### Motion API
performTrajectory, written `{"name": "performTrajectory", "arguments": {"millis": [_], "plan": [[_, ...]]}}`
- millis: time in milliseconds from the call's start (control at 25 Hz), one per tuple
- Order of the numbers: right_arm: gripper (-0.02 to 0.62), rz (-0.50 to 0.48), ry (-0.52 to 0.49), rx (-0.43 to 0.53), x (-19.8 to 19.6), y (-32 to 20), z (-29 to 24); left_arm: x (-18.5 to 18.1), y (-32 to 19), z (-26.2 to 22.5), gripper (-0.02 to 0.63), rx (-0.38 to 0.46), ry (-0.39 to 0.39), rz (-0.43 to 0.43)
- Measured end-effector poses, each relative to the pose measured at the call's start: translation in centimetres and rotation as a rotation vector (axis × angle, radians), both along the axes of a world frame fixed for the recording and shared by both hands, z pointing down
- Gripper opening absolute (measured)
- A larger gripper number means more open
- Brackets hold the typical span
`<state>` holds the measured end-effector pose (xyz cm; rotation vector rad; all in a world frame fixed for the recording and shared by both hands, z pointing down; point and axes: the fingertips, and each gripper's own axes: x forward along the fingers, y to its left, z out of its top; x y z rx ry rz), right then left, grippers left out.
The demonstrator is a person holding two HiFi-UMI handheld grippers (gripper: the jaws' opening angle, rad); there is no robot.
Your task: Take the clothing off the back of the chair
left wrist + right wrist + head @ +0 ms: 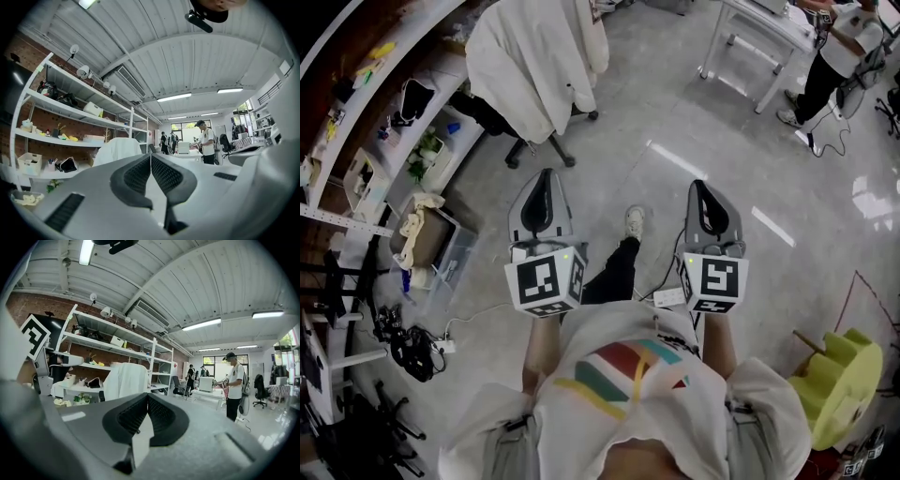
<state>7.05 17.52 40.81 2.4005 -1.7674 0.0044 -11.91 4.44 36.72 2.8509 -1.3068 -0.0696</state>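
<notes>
Left gripper (546, 180): jaws pressed together, nothing between them.
Right gripper (703, 189): jaws together, empty.
Clothing (534, 56): white, draped over the chair (546, 148) back, well apart from both grippers, beside the shelves (394, 103).

Brick wall (42, 305) w/ shelves (441, 70), glossy floor (675, 122)

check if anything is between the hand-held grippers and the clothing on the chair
Nothing visible does. Only bare floor lies between the left hand-held gripper, the right hand-held gripper and the clothing draped over the chair. The shelf stands off to the left of that path.
</notes>
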Motion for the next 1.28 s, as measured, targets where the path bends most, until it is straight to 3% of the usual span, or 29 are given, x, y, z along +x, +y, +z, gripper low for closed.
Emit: {"name": "performTrajectory", "arguments": {"millis": [440, 760, 960, 1280], "plan": [[0.005, -0.008, 0.043, 0.015, 7.8, -9.1, -0.5, 7.8, -9.3, 1.3, 0.018, -0.025, 0.037, -0.01], [0.005, -0.066, 0.06, 0.035, 14.4, -19.6, -3.1, 12.9, -19.0, -1.3, 0.018, 0.015, 0.035, -0.093], [0.005, -0.133, 0.057, 0.052, 17.1, -26.2, -4.1, 14.2, -24.5, -1.5, 0.018, 0.019, 0.035, -0.177], [0.005, -0.265, 0.064, 0.013, 17.3, -34.0, -4.5, 13.6, -29.6, -2.0, 0.018, 0.016, 0.029, -0.294]]}}
